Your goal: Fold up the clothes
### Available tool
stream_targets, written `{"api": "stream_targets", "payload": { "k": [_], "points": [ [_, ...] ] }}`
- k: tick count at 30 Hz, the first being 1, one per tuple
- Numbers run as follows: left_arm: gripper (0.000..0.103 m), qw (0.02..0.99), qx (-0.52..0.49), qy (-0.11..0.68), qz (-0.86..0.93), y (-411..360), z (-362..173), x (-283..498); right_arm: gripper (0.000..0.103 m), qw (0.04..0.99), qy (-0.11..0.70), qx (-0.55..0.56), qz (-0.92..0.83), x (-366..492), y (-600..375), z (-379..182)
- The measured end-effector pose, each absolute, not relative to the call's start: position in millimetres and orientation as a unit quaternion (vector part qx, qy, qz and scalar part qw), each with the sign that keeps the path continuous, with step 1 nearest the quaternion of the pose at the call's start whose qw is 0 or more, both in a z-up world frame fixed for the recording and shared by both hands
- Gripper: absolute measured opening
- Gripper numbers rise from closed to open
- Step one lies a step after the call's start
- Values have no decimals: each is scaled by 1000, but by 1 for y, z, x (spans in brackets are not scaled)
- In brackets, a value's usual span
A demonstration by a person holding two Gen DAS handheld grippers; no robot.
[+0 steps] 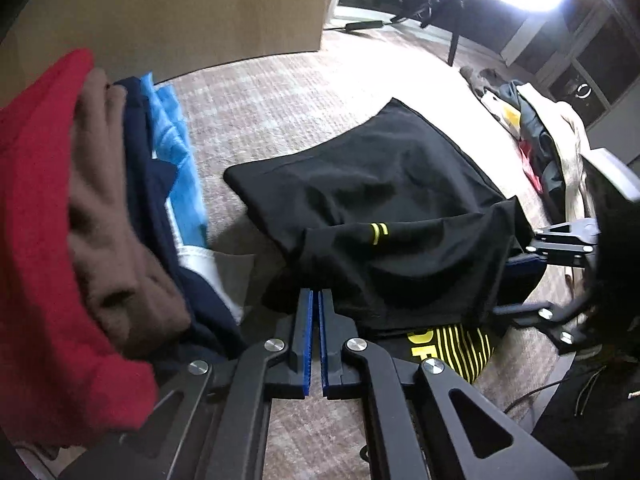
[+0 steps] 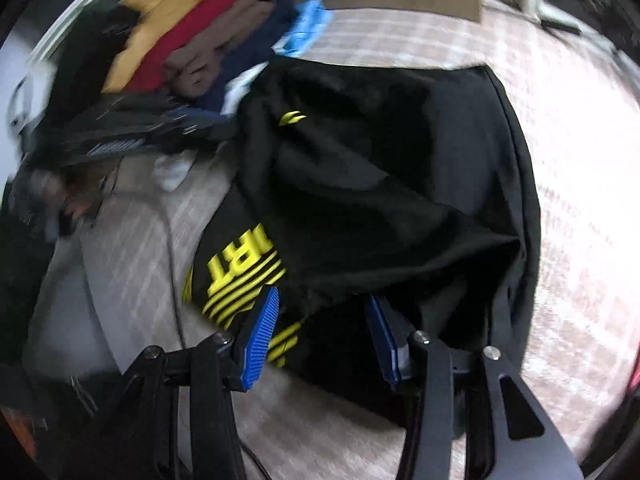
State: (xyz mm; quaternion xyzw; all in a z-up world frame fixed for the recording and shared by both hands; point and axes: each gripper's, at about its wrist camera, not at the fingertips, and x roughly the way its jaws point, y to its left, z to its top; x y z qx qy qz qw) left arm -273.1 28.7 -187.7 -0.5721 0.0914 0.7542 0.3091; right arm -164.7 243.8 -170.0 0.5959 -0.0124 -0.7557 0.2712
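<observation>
Now my left gripper (image 1: 314, 294) fingers pinch the black shirt (image 1: 372, 184) on the carpet (image 1: 280, 92). My right gripper (image 2: 322, 312) fingers are apart around its fold. Yellow letters (image 2: 236, 266) read "RT".

the carpet (image 1: 280, 112) lies open from 11 to 1 o'clock beyond the black shirt (image 1: 380, 168), up to the wooden panel (image 1: 180, 8) that walls off 10 to 12 o'clock. at 9 o'clock, the stack of folded clothes (image 1: 80, 220) crowds close beside the left gripper (image 1: 314, 296), leaving only a thin strip of carpet between stack and shirt. at 2 o'clock a loose heap of garments (image 1: 552, 136) blocks the far side. in the right wrist view, bare carpet (image 2: 580, 200) runs free from 1 to 4 o'clock; the shirt fills the middle, draped between the parted fingers of the right gripper (image 2: 324, 320).
</observation>
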Motion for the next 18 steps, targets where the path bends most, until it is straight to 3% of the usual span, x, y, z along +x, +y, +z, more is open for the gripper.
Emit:
{"api": "stream_targets", "payload": {
  "k": [2,4,5,6,9,13,14,16,18],
  "points": [
    [2,307,-572,89,756,24,-188,-273,42,260,-3,597,-759,-169,242,-178],
    [2,305,-571,86,757,20,-188,-273,12,273,-3,584,-764,-169,244,-174],
    [2,306,-572,87,756,19,-189,-273,6,282,-16,588,-758,-170,248,-173],
    [3,307,-573,87,755,19,-189,-273,6,288,-29,586,-757,-171,254,-170],
    [18,313,-575,83,751,18,-190,-275,6,302,-74,574,-757,-173,274,-156],
    [25,317,-580,82,746,26,-194,-279,6,313,-135,560,-755,-180,297,-136],
    [23,324,-582,82,741,28,-195,-279,6,317,-145,557,-754,-183,303,-131],
    [3,333,-583,75,737,32,-195,-281,6,316,-159,549,-757,-192,313,-125],
    [2,334,-581,62,739,33,-192,-285,6,312,-177,546,-757,-214,319,-126]
  ]
}}
